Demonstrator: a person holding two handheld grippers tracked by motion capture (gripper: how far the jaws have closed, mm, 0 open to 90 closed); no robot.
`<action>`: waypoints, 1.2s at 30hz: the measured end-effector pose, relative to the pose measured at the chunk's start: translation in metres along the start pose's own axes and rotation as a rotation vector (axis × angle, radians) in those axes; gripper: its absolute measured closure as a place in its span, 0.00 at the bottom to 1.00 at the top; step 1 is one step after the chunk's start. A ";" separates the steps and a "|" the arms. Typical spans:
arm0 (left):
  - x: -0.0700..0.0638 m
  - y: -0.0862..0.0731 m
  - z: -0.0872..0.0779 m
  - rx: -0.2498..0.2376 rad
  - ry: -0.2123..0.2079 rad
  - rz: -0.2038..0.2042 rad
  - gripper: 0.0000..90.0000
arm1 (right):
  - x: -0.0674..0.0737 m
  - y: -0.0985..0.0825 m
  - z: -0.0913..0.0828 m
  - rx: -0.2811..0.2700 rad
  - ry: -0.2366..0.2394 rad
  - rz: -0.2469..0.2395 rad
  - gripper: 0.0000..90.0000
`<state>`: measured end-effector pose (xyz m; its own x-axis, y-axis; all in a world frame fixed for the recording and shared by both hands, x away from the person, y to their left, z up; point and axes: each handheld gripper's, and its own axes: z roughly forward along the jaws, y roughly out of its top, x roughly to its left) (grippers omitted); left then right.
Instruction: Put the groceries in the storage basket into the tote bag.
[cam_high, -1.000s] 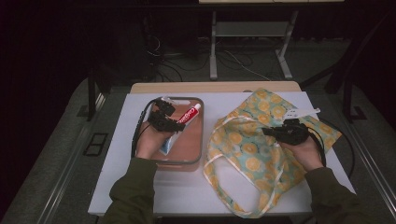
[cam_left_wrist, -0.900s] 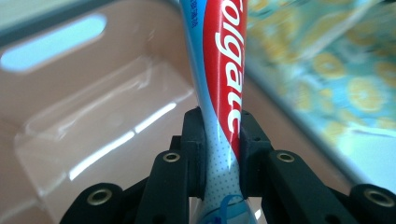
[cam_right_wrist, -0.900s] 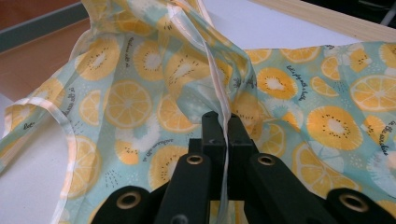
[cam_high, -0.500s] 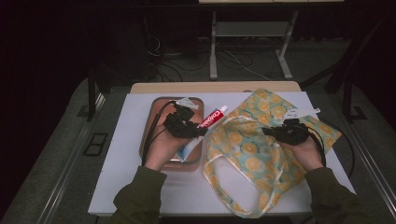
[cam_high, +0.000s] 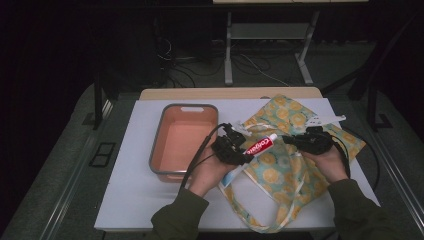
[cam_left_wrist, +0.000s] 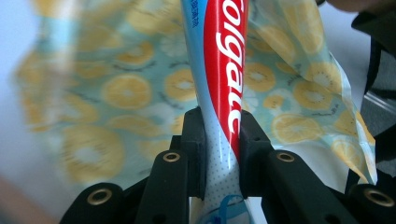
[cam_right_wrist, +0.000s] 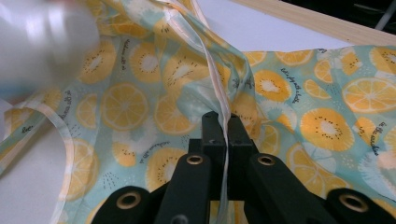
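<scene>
On the white table (cam_high: 150, 200) the left gripper (cam_high: 239, 150) clamps a Colgate toothpaste tube (cam_high: 260, 145) near its crimped end, and the tube juts out level toward the right, its white cap end hanging over the left edge of a lemon-print tote bag (cam_high: 295, 165). In the left gripper view the two black jaws press on either side of the toothpaste tube (cam_left_wrist: 223, 93), whose red band with white lettering runs up and away from them, with the bag's yellow citrus slices on pale blue fabric (cam_left_wrist: 116, 88) blurred beneath it. The right gripper (cam_high: 295, 140) sits over the middle of the bag, its jaws closed tight on the bag's edge; the right gripper view shows the pads pinching a pale ribbon-like trim (cam_right_wrist: 219, 116) and lifting that fold of cloth (cam_right_wrist: 140, 93) into a ridge, so the fabric stands up from the table there. A blurred white shape fills that view's upper left corner, too soft to make out. The bag's long handles (cam_high: 260, 220) trail toward the person's side of the table. To the left of the left hand (cam_high: 207, 172) stands an orange rectangular basin with a grey rim (cam_high: 165, 130), lying just beside the hand and apart from the bag.
</scene>
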<state>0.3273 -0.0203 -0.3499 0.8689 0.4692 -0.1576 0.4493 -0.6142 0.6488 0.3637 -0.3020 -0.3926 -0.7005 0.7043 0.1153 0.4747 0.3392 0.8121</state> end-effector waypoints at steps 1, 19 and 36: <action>-0.002 0.000 0.005 0.008 -0.008 0.003 0.84 | 0.000 0.000 -0.001 0.000 0.000 0.002 0.99; -0.002 -0.008 0.100 0.071 0.023 -0.034 0.82 | -0.001 0.000 -0.004 -0.009 0.005 0.000 0.99; -0.012 -0.038 0.058 -0.005 0.066 -0.039 0.40 | -0.001 0.000 -0.003 -0.006 0.005 -0.003 0.99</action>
<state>0.3118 -0.0397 -0.4156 0.8351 0.5336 -0.1336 0.4814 -0.5915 0.6468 0.3626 -0.3044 -0.3903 -0.7049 0.6998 0.1157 0.4690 0.3374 0.8162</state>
